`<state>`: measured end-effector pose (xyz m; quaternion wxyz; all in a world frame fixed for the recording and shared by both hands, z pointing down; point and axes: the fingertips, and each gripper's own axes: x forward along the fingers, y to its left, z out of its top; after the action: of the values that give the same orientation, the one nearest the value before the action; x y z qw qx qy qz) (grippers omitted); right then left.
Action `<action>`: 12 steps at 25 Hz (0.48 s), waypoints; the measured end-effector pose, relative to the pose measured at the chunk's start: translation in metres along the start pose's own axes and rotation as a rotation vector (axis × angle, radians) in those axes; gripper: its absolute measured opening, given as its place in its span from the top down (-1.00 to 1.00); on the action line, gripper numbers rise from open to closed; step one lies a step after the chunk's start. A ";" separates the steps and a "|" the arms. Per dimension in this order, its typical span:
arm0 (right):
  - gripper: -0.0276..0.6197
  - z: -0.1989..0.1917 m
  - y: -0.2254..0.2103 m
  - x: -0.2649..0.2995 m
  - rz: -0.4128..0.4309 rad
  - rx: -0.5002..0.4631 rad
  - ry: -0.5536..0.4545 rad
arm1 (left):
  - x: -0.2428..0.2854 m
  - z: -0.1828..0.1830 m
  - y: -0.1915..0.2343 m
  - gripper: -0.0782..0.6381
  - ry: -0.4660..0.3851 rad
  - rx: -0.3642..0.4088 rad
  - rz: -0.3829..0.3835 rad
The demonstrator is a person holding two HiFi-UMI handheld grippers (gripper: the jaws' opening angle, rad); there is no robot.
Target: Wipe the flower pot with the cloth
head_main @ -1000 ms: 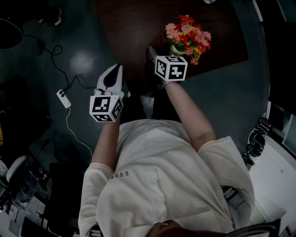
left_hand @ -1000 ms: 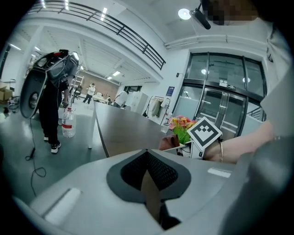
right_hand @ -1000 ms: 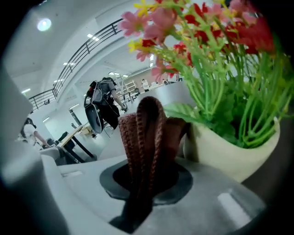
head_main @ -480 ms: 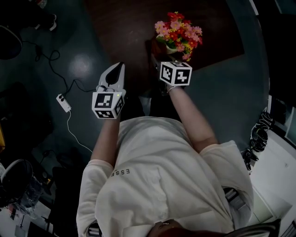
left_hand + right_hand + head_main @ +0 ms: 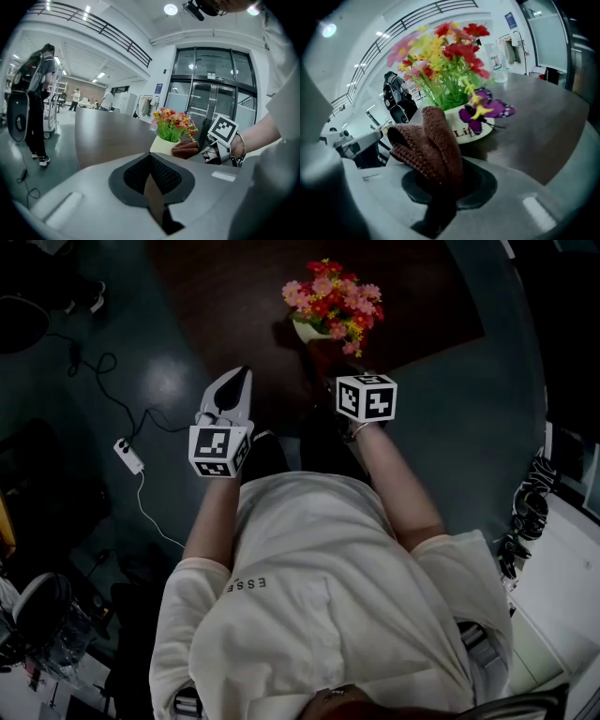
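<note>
Right gripper view shows the right gripper (image 5: 440,180) with its fingers (image 5: 511,197) pinching a brown cloth (image 5: 424,140). The cloth sticks up in a folded lump. Right behind it stands the white pot (image 5: 471,129), on a dark tabletop (image 5: 534,126). It is not clear if the cloth touches the pot yet. Bright flowers (image 5: 445,61) fill the pot, and a purple butterfly (image 5: 485,111) hangs at its rim.

The left gripper (image 5: 151,161) has its fingers pressed together with nothing between them. It is off to the left of the pot, apart from it.

The step looks like bringing the cloth to the pot's side. To do it well, the person should press softly, since the pot looks light and could tip or slide. The cloth should rub low on the wall, under the butterfly and the flowers. The left gripper could steady the pot from the other side.

Red letters on the pot start with "Li"; the butterfly hides the rest. The person's shirt (image 5: 319,615) reads "ESSE". The cube (image 5: 366,397) on each gripper has black and white squares, no words.
</note>
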<state>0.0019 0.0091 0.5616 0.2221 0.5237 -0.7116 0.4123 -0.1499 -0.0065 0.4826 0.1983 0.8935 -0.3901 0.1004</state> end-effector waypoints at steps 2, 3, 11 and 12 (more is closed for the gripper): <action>0.77 -0.006 -0.013 -0.009 -0.010 -0.046 0.024 | 0.007 -0.001 -0.006 0.74 0.012 0.003 -0.002; 0.77 -0.009 -0.020 -0.014 -0.012 -0.073 0.037 | 0.011 -0.001 -0.009 0.74 0.017 0.003 -0.002; 0.76 0.020 -0.110 -0.035 -0.078 -0.182 0.069 | 0.062 0.019 -0.049 0.61 -0.050 -0.010 -0.132; 0.76 0.028 -0.122 -0.035 -0.086 -0.185 0.069 | 0.071 0.021 -0.053 0.38 -0.058 0.009 -0.142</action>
<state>0.1307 -0.0083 0.5631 0.3113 0.5165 -0.7154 0.3528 -0.0625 -0.0289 0.4726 0.1893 0.9224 -0.3310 0.0621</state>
